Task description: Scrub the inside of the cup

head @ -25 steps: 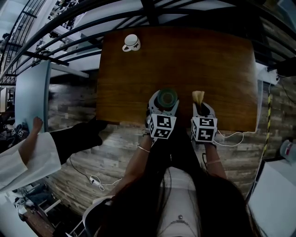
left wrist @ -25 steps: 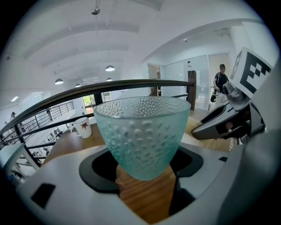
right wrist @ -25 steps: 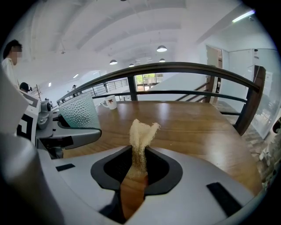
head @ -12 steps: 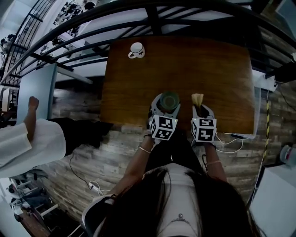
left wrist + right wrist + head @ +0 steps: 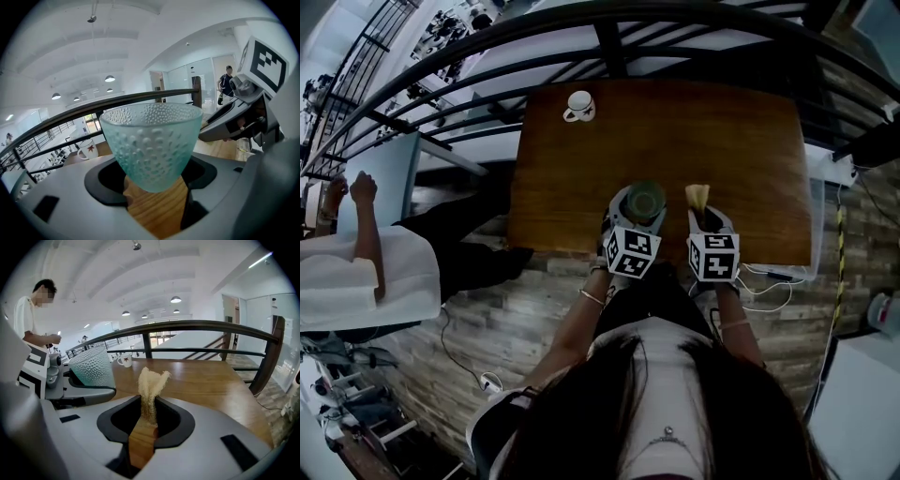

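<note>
Left gripper (image 5: pixel 154 190) is clamped on the lower, tapering part of the pale green dimpled glass cup (image 5: pixel 152 145), which it carries upright with its mouth open upward, clear of the table (image 5: pixel 741 141) and above the middle of its near edge. Right gripper (image 5: pixel 145 420), just beside it, pinches the bottom end of a tan fibrous scrubbing pad (image 5: pixel 151 380); the pad's free end stands up loosely above the jaws. A white mug (image 5: pixel 578 105) sits near the far left corner, well apart. Scrubbing appears not yet begun. Risks noted: the grip bears on a narrowing glass wall, so downward pressure from the pad could lever the cup out of the pads, and a drop here may miss the table. The limp pad may fold instead of reaching the cup's base. The broad right jaws could strike the rim.
</note>
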A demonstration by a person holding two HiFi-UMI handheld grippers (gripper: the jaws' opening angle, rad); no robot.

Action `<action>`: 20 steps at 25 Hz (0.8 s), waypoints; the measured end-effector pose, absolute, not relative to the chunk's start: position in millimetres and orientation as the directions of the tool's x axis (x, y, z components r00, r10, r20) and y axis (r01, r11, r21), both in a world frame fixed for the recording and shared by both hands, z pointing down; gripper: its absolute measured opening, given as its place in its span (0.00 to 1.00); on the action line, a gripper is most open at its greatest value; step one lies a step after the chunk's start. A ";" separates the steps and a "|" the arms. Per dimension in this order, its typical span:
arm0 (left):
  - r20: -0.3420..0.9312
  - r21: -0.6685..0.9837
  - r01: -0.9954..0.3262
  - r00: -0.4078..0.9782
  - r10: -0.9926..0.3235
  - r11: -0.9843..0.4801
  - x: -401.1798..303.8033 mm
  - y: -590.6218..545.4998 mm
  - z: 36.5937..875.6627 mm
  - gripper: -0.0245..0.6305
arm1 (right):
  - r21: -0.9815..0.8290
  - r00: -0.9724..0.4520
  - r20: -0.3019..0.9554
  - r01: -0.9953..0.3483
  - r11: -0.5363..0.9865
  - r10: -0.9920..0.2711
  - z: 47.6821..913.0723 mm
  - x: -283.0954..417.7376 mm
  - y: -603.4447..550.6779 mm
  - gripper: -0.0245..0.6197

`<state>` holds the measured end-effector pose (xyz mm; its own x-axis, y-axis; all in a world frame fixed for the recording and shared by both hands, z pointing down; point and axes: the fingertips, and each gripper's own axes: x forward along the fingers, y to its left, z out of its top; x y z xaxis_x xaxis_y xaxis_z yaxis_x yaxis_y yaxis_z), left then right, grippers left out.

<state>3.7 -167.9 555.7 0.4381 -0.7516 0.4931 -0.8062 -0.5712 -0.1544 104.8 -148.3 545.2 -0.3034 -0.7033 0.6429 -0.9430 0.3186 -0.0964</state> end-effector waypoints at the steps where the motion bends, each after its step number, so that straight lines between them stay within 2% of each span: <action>1: 0.493 -0.157 -0.803 0.440 -0.751 -0.574 2.6 -167.9 554.4 0.58 | -0.096 -0.306 0.641 -0.942 0.322 -0.704 542.7 102.8 -148.2 0.20; 20: 0.465 -0.245 -0.745 0.472 -0.749 -0.621 1.6 -167.3 531.5 0.58 | -0.105 -0.363 0.555 -0.923 0.370 -0.748 490.2 84.8 -146.5 0.20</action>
<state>1.6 -167.3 531.5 0.4720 -0.7492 0.4647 -0.7446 -0.6210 -0.2449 84.8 -146.5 490.2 -0.3632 -0.7484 0.5550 -0.9230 0.3702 -0.1049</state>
